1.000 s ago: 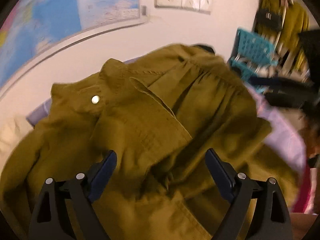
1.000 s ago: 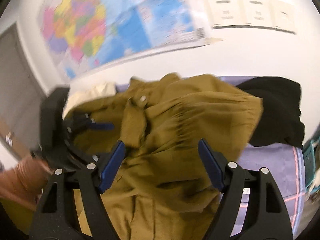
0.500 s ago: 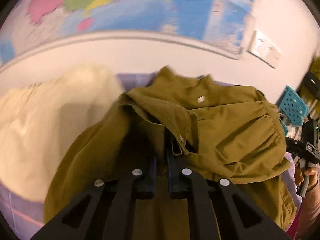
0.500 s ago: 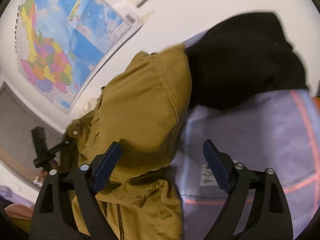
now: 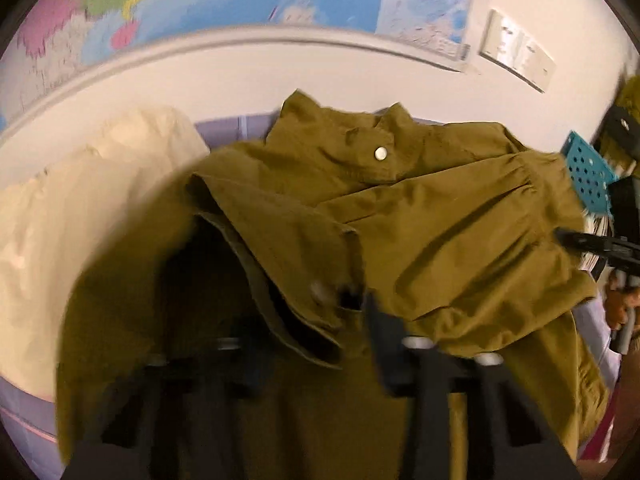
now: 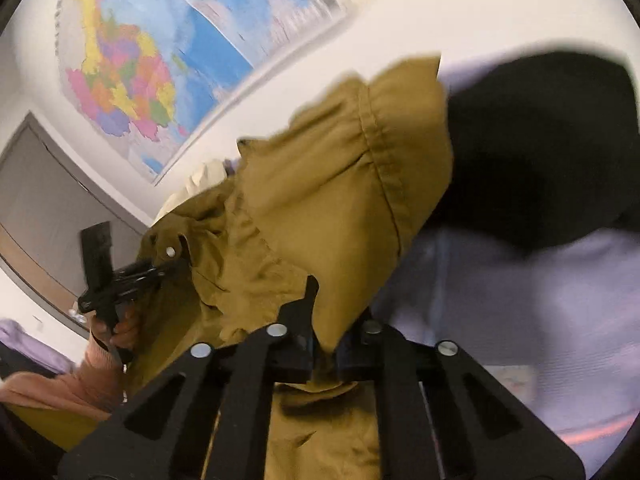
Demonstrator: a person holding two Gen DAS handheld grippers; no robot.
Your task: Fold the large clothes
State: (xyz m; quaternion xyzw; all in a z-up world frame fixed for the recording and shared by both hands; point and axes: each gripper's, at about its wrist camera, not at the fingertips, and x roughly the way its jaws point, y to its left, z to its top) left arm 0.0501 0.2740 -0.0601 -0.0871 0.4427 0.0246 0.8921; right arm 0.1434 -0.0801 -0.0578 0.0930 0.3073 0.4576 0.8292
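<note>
Olive jacket (image 6: 340,184) edge pinched inside right gripper (image 6: 322,344)

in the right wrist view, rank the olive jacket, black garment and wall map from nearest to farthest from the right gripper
1. olive jacket: clamped in the right gripper, at centre.
2. black garment: on the lilac cover, upper right, beyond the jacket.
3. wall map: on the back wall, upper left.

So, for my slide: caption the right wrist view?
Right gripper shut on olive jacket edge, black garment beside.
</note>
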